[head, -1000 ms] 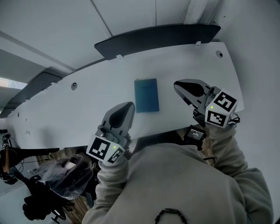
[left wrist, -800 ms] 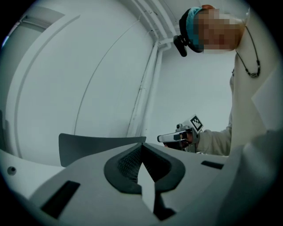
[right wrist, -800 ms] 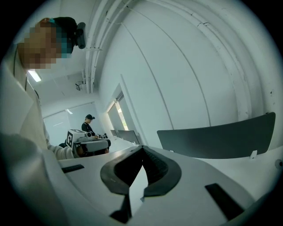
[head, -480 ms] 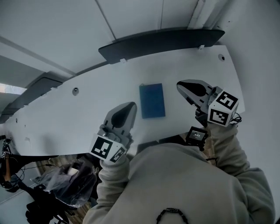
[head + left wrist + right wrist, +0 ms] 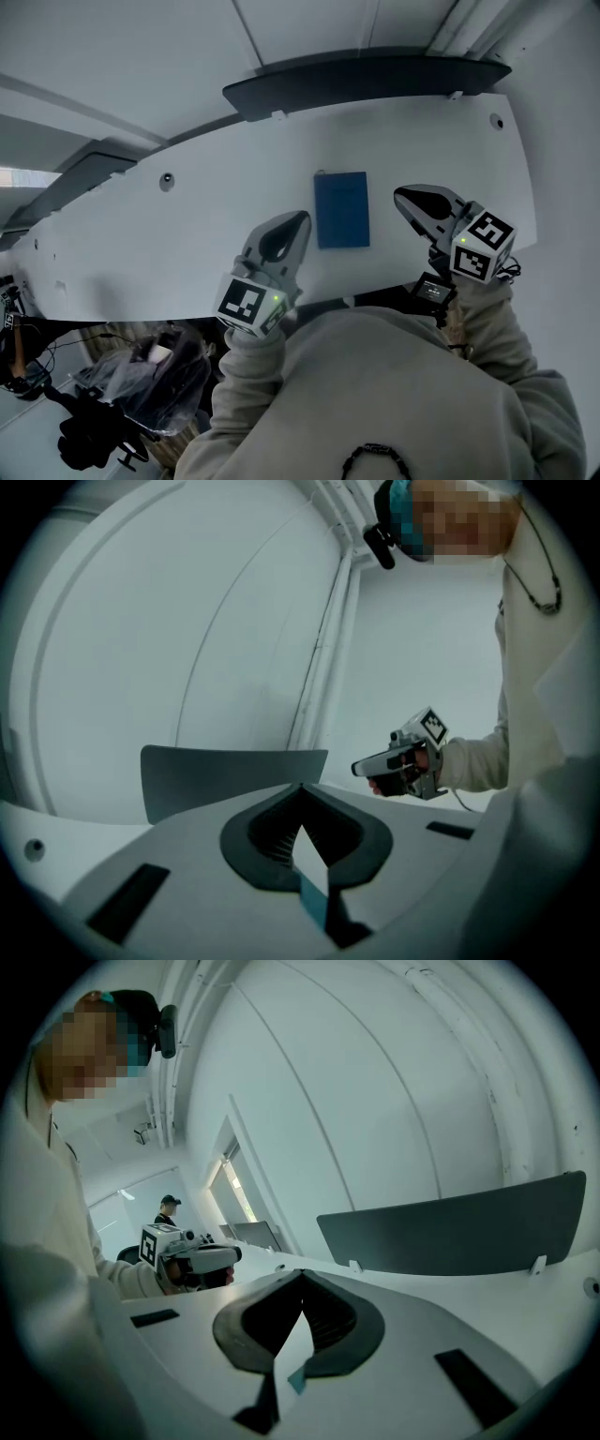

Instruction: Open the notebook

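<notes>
A closed blue notebook lies flat on the white table. My left gripper hovers just off the notebook's left edge, its jaws shut and empty. My right gripper is a short way off the right edge, also shut with nothing held. Neither touches the notebook. In the left gripper view the jaw tips meet, and a blue sliver of notebook shows below them. The right gripper view shows the same closed tips and a small corner of the notebook.
A dark grey divider panel stands along the table's far edge. Round cable holes sit in the tabletop. A bag and dark clutter lie below the near edge at the left. A person stands far off.
Both grippers have sunk toward the table and drawn a little closer to the notebook's sides. The notebook stays closed and in place.
</notes>
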